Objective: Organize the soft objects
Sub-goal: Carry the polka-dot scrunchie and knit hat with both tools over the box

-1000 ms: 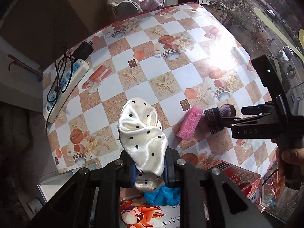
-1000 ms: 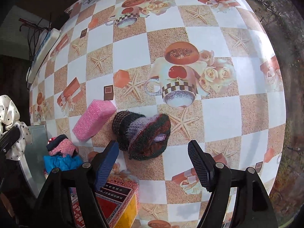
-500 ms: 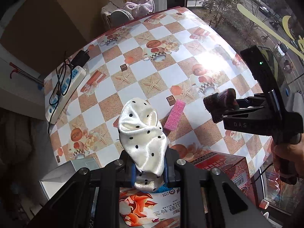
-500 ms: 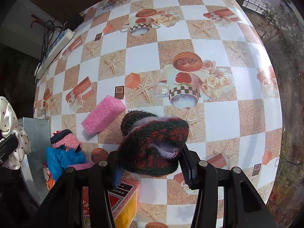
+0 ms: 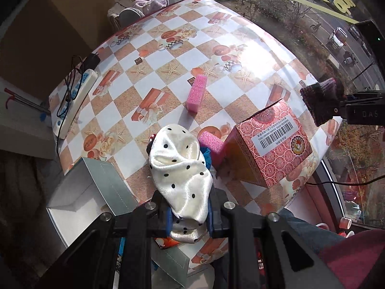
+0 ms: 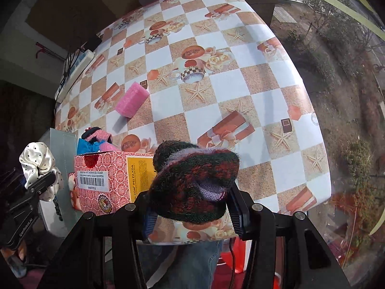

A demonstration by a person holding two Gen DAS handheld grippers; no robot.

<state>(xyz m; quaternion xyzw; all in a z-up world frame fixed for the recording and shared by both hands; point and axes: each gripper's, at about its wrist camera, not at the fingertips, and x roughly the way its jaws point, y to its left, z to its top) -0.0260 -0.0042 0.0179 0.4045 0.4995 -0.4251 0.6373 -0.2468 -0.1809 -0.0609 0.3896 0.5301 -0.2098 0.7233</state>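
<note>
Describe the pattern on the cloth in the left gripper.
Cream satin cloth with black dots; left wrist view.

A table wears a shiny checked cloth with starfish and cups printed on it. A white power strip with black cords lies along the table's far left edge. A red patterned cardboard box with a barcode label stands near the table's front edge.

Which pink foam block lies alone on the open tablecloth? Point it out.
The pink foam block lying flat on the checkered tablecloth, apart from everything. The other pink foam block sits wedged against the red patterned cardboard box, beside the small pile of soft things.
</note>
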